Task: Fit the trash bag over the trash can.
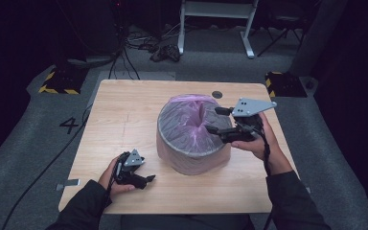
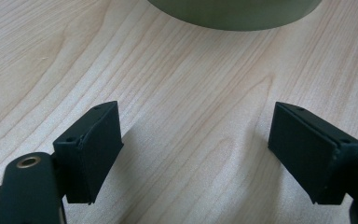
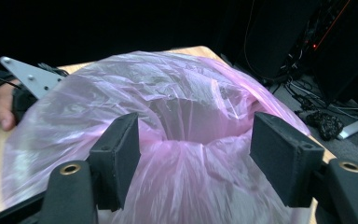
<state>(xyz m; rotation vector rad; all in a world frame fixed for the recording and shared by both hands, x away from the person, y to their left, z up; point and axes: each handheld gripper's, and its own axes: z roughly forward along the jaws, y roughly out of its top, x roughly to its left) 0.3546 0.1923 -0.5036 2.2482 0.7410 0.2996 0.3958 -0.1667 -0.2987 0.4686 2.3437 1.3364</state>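
Observation:
A round bin (image 1: 191, 153) stands in the middle of the wooden table (image 1: 124, 110), lined with a pink plastic bag (image 1: 184, 117) that drapes over its rim. My right gripper (image 1: 214, 120) hovers over the bin's right side. In the right gripper view its jaws (image 3: 196, 158) stand wide apart, open, with the bag's (image 3: 186, 93) crumpled film bunched between them and no pad pressing on it. My left gripper (image 1: 148, 179) rests low over the table near the front left, open, with bare wood between its jaws (image 2: 196, 154). The bin's base (image 2: 233, 11) lies just ahead of it.
A small dark round hole (image 1: 217, 94) sits in the tabletop behind the bin. On the floor beyond are cables (image 1: 165, 50), white desk legs (image 1: 247, 28) and yellow-and-black striped blocks (image 1: 57, 84). The person's left hand (image 3: 0, 105) shows past the bag.

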